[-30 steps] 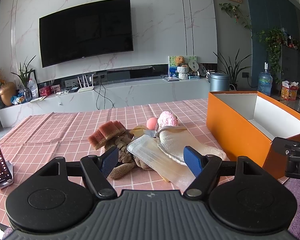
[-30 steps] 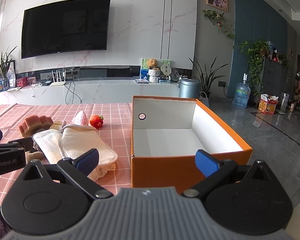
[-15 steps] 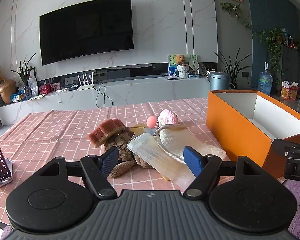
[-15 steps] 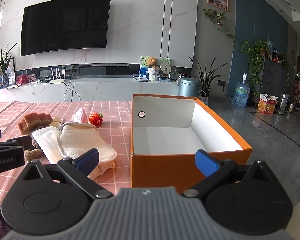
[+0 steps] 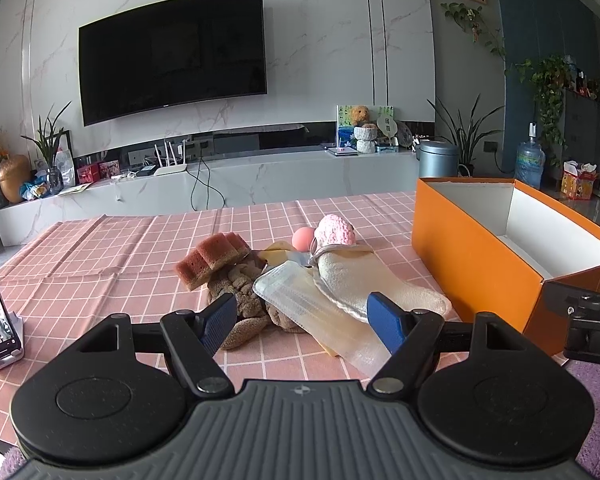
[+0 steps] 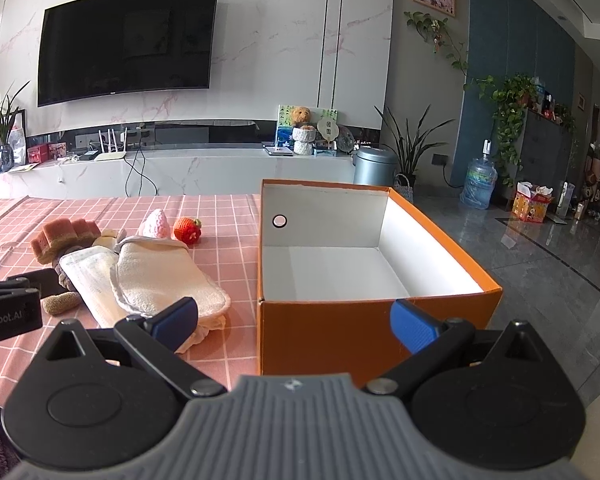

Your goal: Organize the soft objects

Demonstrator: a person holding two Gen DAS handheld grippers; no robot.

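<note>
Nothing changed over the last second: same pile, same box, same poses. Left gripper (image 5: pixel 302 318) held spread wide and empty, just short of the heap of soft things on the pink checked cloth (image 5: pixel 100 264): sponge (image 5: pixel 212 258), brown knitted toy (image 5: pixel 246 298), clear pouch (image 5: pixel 312 312), cream mitt (image 5: pixel 364 280), pink knitted piece (image 5: pixel 335 230). Right gripper (image 6: pixel 296 322) likewise spread and empty, facing the orange box (image 6: pixel 364 332), bare inside. Red knitted strawberry (image 6: pixel 187 230) apart behind the heap. Sorting not yet begun, judging by this; likely a pause before the first pick.
</note>
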